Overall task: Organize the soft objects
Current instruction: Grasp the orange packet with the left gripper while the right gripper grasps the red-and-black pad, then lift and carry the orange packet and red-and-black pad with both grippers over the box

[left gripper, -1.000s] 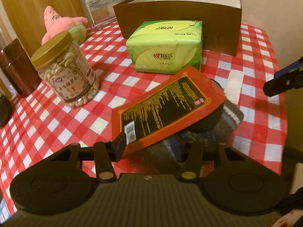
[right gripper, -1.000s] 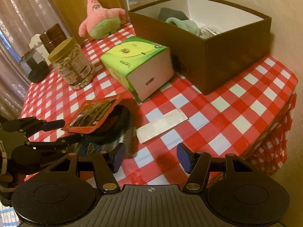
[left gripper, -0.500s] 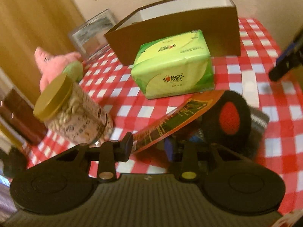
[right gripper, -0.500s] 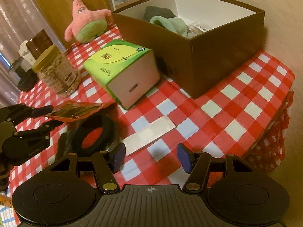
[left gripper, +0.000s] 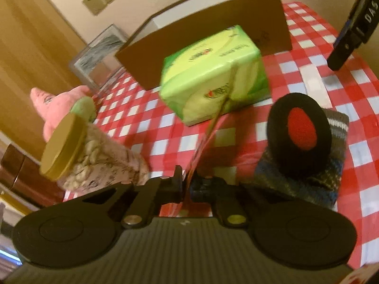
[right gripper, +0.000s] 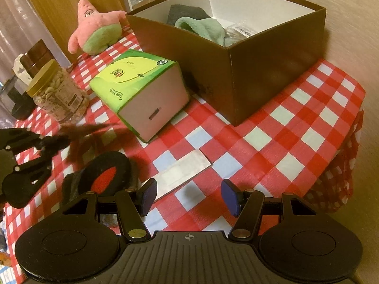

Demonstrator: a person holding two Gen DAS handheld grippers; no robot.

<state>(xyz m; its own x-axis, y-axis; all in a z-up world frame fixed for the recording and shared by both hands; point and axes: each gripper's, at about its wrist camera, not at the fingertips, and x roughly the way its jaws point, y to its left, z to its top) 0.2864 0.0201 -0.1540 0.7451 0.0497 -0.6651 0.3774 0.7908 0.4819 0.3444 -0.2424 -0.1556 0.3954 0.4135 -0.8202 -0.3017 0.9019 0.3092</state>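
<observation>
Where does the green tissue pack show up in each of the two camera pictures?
Left wrist: tissue pack sits upper centre, in front of the brown box.
Right wrist: tissue pack lies left of centre, beside the box.
Shared landmark: the pink plush.

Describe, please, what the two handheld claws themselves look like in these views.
Both are matte black plastic. The left claw and the right claw each have a ribbed central housing flanked by two round discs, brass-coloured pivot pins and dark blue finger pads. White lettering marks the right one's side. No cables or sleeves show.
</observation>
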